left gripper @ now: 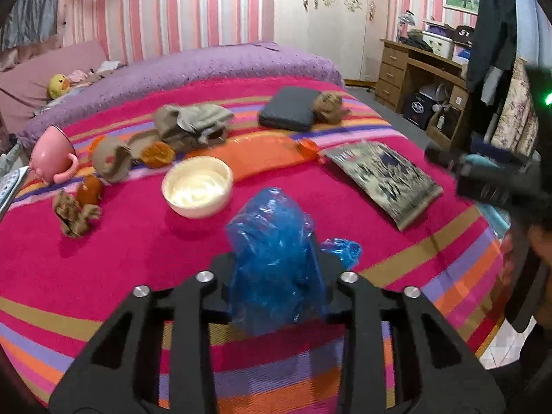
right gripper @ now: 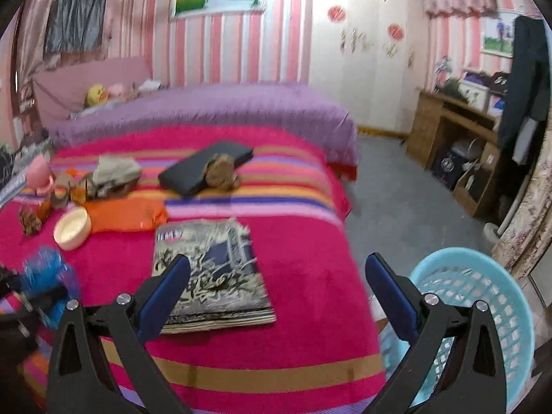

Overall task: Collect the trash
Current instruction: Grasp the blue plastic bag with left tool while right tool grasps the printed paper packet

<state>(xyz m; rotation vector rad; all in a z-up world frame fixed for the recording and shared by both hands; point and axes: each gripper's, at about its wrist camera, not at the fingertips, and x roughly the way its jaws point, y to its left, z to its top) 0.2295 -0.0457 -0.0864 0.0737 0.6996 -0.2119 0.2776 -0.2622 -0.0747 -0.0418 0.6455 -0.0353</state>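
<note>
Blue crumpled plastic (left gripper: 276, 262) sits pinched between the 2 black fingers of the left gripper (left gripper: 276, 276), standing up above the jaws, with a smaller blue flap spilling out to the right of them. The bundle hangs over the pink striped blanket (left gripper: 120, 262). Just beyond it lies a cream bowl (left gripper: 197, 186), and to the bowl's left a crumpled brown wrapper (left gripper: 74, 214) beside an orange scrap (left gripper: 89, 189). Farther left a pink cup (left gripper: 51, 155) lies tipped on its side, next to a tan curled piece (left gripper: 110, 162) and another orange scrap (left gripper: 157, 153). Behind the bowl are an orange pouch (left gripper: 255, 158) and a heap of beige cloth (left gripper: 193, 124). A dark flat case (left gripper: 288, 108) lies farther back, with a brown wad (left gripper: 329, 107) touching its right end. A magazine (left gripper: 383, 179) rests on the blanket to the right. The right gripper (right gripper: 276, 296) has its 2 blue pads (right gripper: 165, 296) spread wide, holding nothing; the left pad overlaps the magazine's near corner in view, whether touching I cannot tell. Right of that gripper, off the bed's edge, stands a light-blue mesh basket (right gripper: 483, 296). In the right wrist view the blue plastic shows at far left, blurred. A purple cover (right gripper: 214, 110) lies across the back of the bed, and a wooden desk (right gripper: 448, 127) stands by the far wall.
</note>
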